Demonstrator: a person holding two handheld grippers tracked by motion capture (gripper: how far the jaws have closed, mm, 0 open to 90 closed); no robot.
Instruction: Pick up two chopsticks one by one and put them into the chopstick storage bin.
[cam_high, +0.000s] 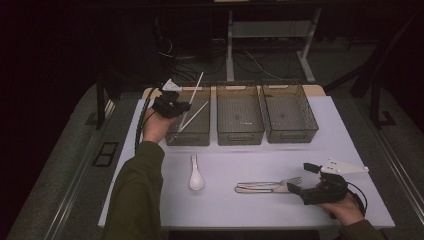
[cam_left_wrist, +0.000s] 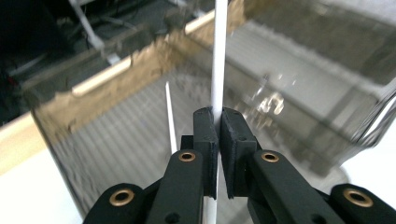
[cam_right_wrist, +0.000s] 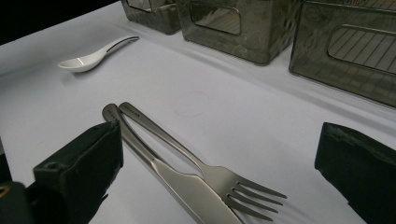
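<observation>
My left gripper (cam_high: 187, 106) hovers over the left bin (cam_high: 192, 138), shut on a white chopstick (cam_high: 197, 87) that stands up through its jaws. The left gripper view has the pads (cam_left_wrist: 207, 130) pinching that chopstick (cam_left_wrist: 219, 56) above the bin's ribbed floor (cam_left_wrist: 116, 154). A second white chopstick (cam_high: 194, 116) leans inside the same bin, also seen beside the jaws (cam_left_wrist: 170, 116). My right gripper (cam_high: 300, 178) rests open near the table's front right, its jaws either side of the fork (cam_right_wrist: 219, 175) and knife (cam_right_wrist: 187, 186) lying together (cam_high: 270, 186).
A white ceramic spoon (cam_high: 195, 176) lies on the white tabletop (cam_high: 225, 210) left of the cutlery. Two more smoky bins, the middle (cam_high: 240, 136) and the right (cam_high: 292, 134), stand in a row at the back. The table edge runs close behind the bins.
</observation>
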